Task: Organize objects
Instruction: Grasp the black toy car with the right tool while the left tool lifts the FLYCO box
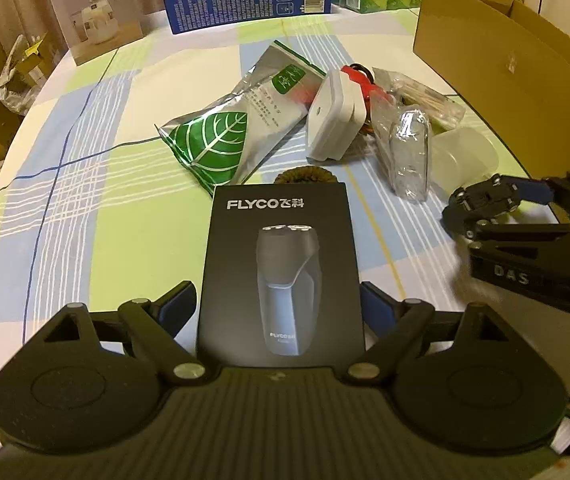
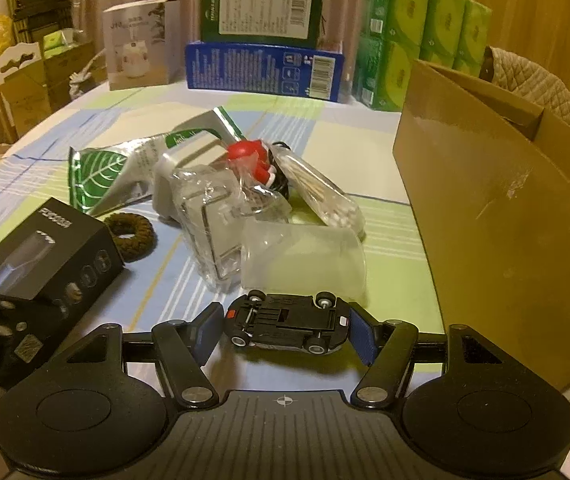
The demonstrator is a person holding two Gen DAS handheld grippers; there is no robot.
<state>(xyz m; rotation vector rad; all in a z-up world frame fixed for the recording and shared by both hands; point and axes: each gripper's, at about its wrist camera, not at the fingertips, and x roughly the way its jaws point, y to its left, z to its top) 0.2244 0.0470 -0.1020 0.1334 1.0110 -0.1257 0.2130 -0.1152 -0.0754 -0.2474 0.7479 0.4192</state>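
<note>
Barely starting: left gripper [image 1: 281, 304] bracketing shaver box [image 1: 281, 272], unclenched; right gripper [image 2: 285, 334] closing round toy car [image 2: 287, 326], contact unclear; clutter lying beside cardboard box [image 2: 505, 216].

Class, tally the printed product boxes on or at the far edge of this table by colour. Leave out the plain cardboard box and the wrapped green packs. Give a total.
Black shaver box: 1
Blue box: 1
Dark green box: 1
White humidifier box: 1
Total: 4
</note>
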